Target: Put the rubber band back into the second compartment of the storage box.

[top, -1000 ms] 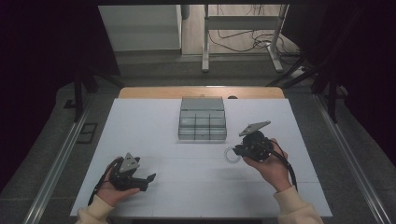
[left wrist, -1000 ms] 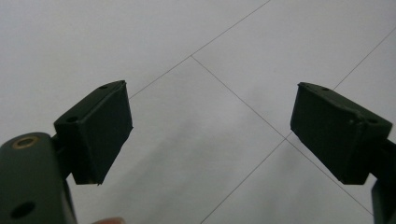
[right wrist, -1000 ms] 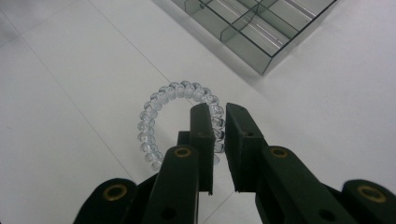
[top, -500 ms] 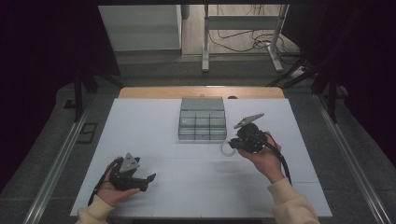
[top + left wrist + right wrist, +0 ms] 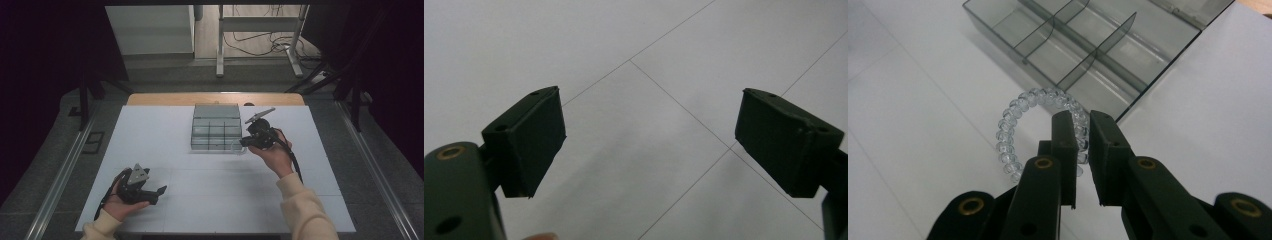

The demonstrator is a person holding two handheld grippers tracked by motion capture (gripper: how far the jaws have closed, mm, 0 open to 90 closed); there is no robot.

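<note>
Clear, glassy beaded bracelet [image 5: 1040, 120]. Smoky grey see-through divided box [image 5: 1088, 37]. White surface [image 5: 210, 190] crossed by thin grey lines, bare wood strip along far edge. Black claws [image 5: 1082, 145], brass-coloured screws. Cream sleeves [image 5: 305, 210].

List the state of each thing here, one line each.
Bracelet: clear beads, pinched in the right gripper, beside the box.
Box: lid open, compartments empty.
Right gripper: shut on the bracelet.
Left gripper: open, nothing between its jaws, over the table.
</note>
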